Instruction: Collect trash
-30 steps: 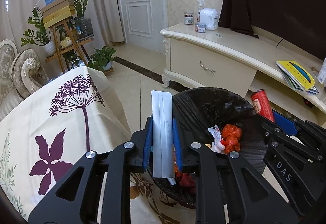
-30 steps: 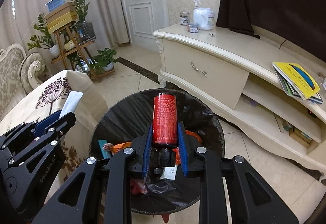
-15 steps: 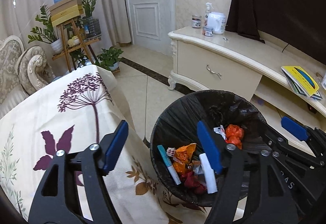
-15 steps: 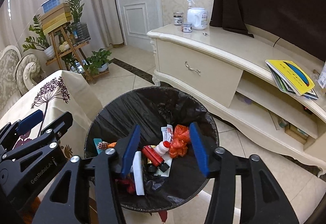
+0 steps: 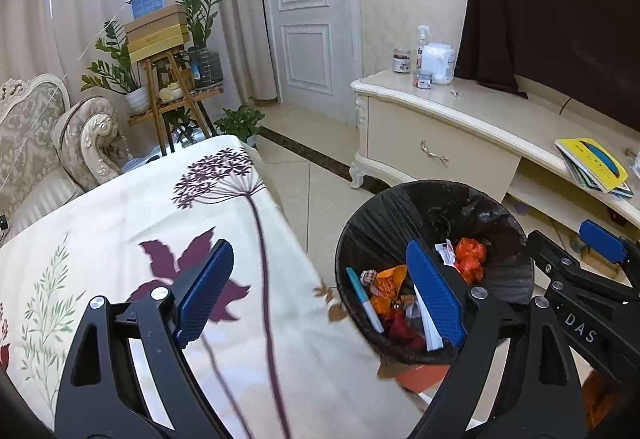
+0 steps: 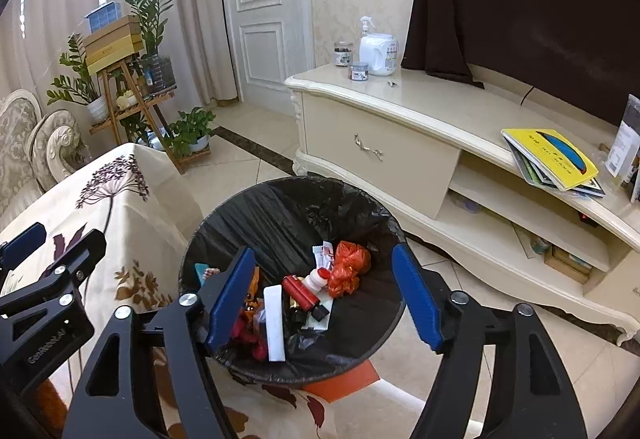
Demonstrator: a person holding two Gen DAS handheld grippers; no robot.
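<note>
Beside the near corner of the cloth-covered surface point(image 5: 132, 207), on the tiled floor point(image 6: 256, 167), stands the trash bin point(image 6: 288, 211), lined with a black bag. Its contents lie in a loose heap: a red can point(image 6: 298, 291) on its side next to a small white bottle point(image 6: 314, 281), a flat white strip point(image 6: 275, 323), a crumpled orange bag point(image 6: 348, 267), a white wrapper point(image 6: 325, 253) and a teal marker point(image 5: 364, 299) leaning against the wall on the surface's side (what lies deeper in the heap is too jumbled to tell).

Over the bin hangs the right gripper point(image 6: 324, 299), its blue-padded fingers point(image 6: 230, 299) spread wide with nothing between them. The left gripper point(image 5: 320, 295) straddles the surface's edge, one finger over the floral cloth and the other over the bin's rim; its fingers point(image 5: 434, 299) are likewise wide apart and hold nothing.

An orange sheet point(image 6: 344, 383) pokes out from under the bin. Beyond it, a cream TV cabinet point(image 6: 380, 143) runs along the wall, carrying a spray bottle point(image 6: 366, 31), jars and a yellow book point(image 6: 552, 155). Farther back stand a white door point(image 5: 308, 7) and a wooden plant stand point(image 5: 172, 95).
</note>
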